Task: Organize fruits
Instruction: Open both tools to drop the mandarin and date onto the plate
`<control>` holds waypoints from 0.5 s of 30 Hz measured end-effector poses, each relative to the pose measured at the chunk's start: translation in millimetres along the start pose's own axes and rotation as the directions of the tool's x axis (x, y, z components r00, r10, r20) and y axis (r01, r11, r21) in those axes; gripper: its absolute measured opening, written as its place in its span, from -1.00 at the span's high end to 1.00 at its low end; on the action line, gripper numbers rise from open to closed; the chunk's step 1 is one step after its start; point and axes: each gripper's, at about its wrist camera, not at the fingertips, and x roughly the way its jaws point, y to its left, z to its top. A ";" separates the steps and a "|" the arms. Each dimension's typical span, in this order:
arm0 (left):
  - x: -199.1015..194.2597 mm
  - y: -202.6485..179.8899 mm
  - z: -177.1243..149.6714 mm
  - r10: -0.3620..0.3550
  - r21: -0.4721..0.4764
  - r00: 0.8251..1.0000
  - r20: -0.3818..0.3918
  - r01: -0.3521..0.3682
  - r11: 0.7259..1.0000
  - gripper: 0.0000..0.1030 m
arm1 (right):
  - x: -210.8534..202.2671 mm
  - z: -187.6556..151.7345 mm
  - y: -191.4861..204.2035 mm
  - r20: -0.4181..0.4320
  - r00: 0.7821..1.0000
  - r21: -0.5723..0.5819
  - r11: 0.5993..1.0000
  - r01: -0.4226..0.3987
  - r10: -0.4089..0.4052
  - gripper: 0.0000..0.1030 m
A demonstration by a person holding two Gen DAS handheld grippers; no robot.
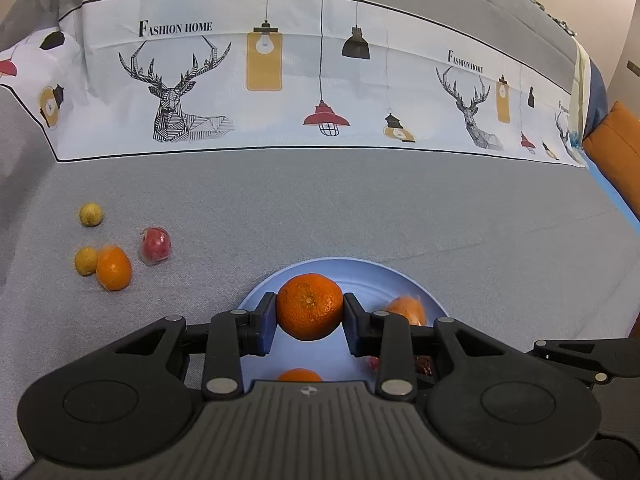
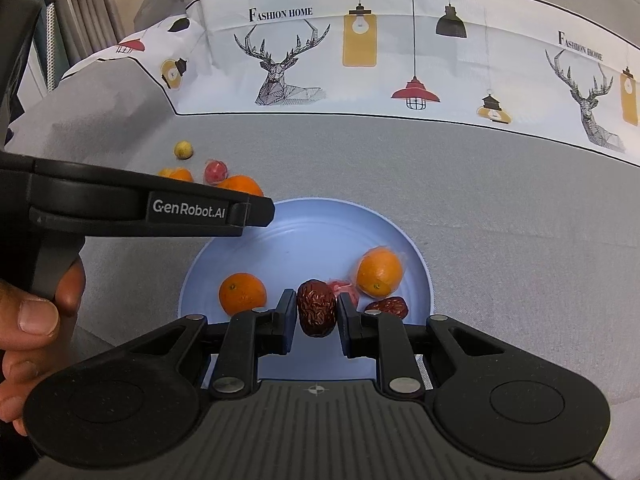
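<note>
Left wrist view: my left tongs (image 1: 309,320) grip a tangerine (image 1: 310,306) over the blue plate (image 1: 360,270). My right tongs (image 2: 316,314) grip a dried date (image 2: 316,308) above it. Several fruits fill the plate; four (image 1: 114,266) wait far left.

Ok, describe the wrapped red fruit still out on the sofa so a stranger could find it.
Start at the grey sofa seat and look left of the blue plate to the loose cluster of four fruits. The wrapped red fruit lies at that cluster's right edge. It alone is red and in clear film; its neighbours are yellow or orange.
</note>
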 end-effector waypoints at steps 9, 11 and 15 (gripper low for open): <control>1.5 -0.5 -0.1 -0.026 -0.006 1.000 -0.012 0.026 1.000 0.17 | 1.9 -0.8 1.1 -0.010 1.000 -0.001 1.000 0.006 -0.006 0.34; 0.2 1.0 0.7 -0.023 -0.015 1.000 0.000 0.023 1.000 -0.02 | 1.7 -0.1 0.3 -0.004 1.000 0.006 1.000 0.021 -0.021 0.02; -2.6 5.5 3.5 -0.032 -0.049 0.999 0.018 0.033 0.998 -0.02 | 0.1 0.8 -3.2 0.008 1.000 0.029 0.999 0.023 -0.023 -0.01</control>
